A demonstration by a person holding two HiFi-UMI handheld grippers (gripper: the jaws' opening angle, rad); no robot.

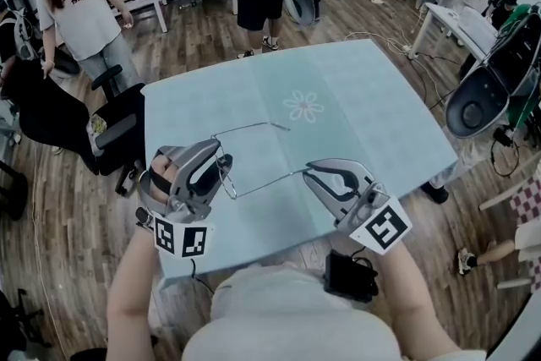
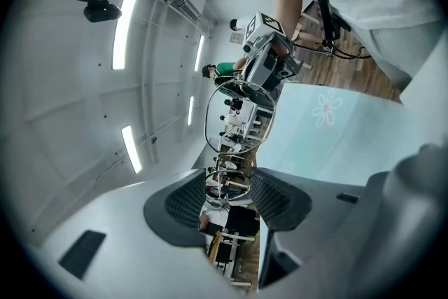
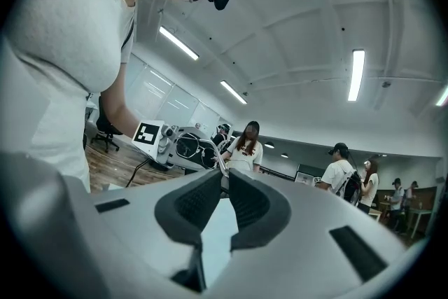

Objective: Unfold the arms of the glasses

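Thin wire-framed glasses (image 1: 226,175) hang in the air above the light blue table (image 1: 363,97). My left gripper (image 1: 221,169) is shut on the lens front; in the left gripper view its jaws (image 2: 225,187) pinch the rim, and one lens ring (image 2: 238,115) stands beyond them. One arm of the glasses (image 1: 254,128) points away from me across the table. The other arm (image 1: 270,182) runs to the right into my right gripper (image 1: 308,172), which is shut on its tip (image 3: 224,175). The right gripper view shows the lenses (image 3: 189,147) beside the left gripper (image 3: 157,140).
The table's cloth has a pale flower print (image 1: 303,106) in the middle. Several people (image 1: 80,4) stand round the far side. A black office chair (image 1: 101,131) is at the table's left edge and a grey one (image 1: 486,93) at the right.
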